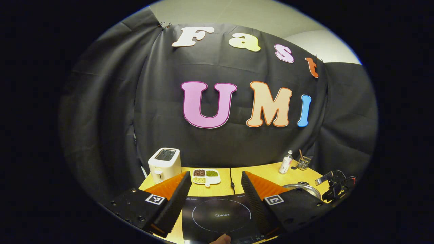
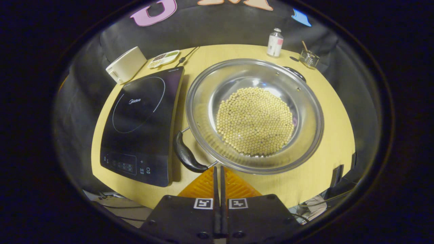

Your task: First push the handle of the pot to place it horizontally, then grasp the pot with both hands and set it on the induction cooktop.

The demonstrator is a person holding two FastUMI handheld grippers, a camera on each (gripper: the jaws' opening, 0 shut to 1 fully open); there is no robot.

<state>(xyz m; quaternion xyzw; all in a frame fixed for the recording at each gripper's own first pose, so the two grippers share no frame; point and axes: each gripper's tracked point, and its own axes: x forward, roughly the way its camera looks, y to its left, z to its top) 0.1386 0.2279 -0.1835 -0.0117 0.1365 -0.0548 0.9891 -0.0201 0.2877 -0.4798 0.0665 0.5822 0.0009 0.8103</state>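
Right hand-held gripper (image 2: 219,169) fingers pressed together, nothing between them, tips just at the near rim of the pot (image 2: 254,115) beside its dark handle (image 2: 185,154). Pot full of pale beans (image 2: 255,121), sits on the tabletop (image 2: 334,135) right beside the induction cooktop (image 2: 140,128), not on it. Left hand-held gripper (image 1: 217,181) spread wide, empty, above the cooktop. Toaster (image 1: 164,164), sectioned dish (image 1: 205,177), bottle (image 1: 286,162) at the back

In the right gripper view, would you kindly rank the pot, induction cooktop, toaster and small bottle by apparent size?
1. pot
2. induction cooktop, nearly as large
3. toaster
4. small bottle

The toaster and bottle sit farther back, so they look smaller.
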